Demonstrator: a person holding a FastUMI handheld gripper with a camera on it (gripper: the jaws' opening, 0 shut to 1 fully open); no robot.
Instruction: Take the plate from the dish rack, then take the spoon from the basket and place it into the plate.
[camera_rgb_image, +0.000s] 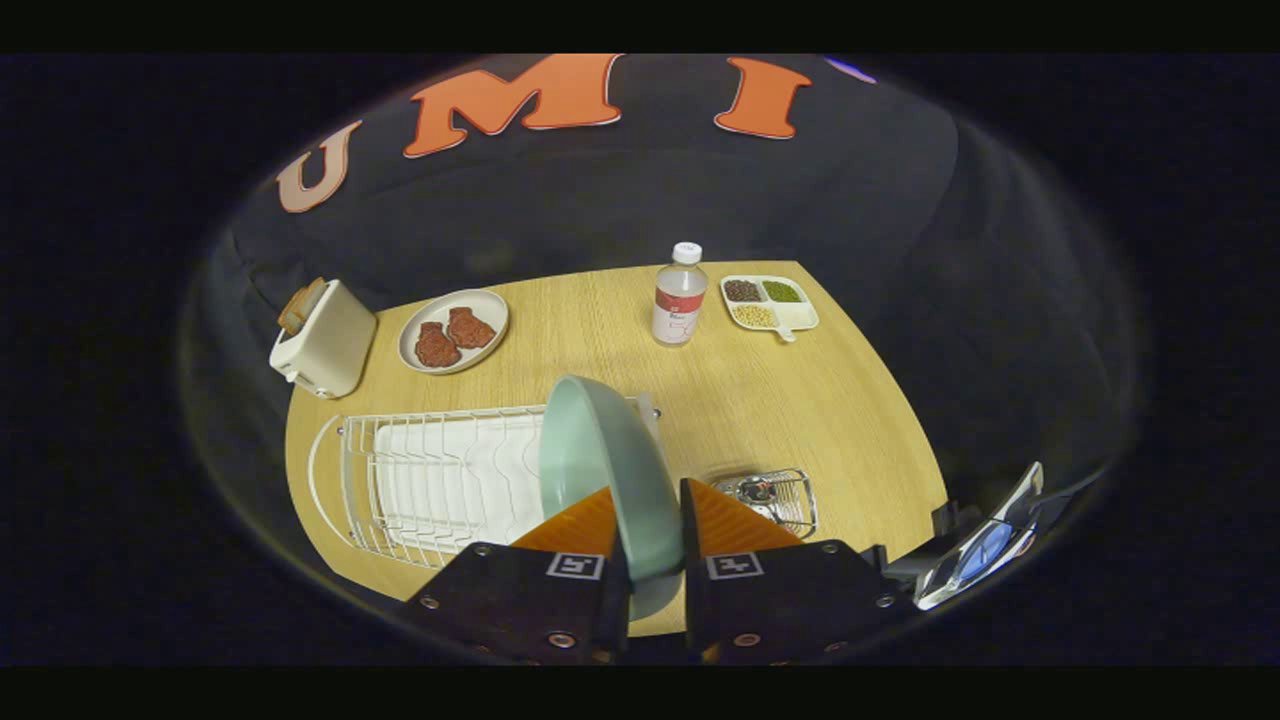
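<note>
A pale green plate (600, 470) stands on edge between my fingers, and my gripper (652, 530) is shut on its rim. The plate hangs above the right end of the white wire dish rack (430, 480) on the wooden table (780, 400). Just right of my fingers sits a small wire basket (775, 497) with a metal spoon (757, 489) lying in it, partly hidden by my right finger.
Beyond the rack stand a cream toaster (325, 340), a plate of reddish patties (453, 330), a clear bottle with a white cap (679, 296) and a divided tray of beans (768, 303). A device with a blue screen (985, 550) sits off the table's right edge.
</note>
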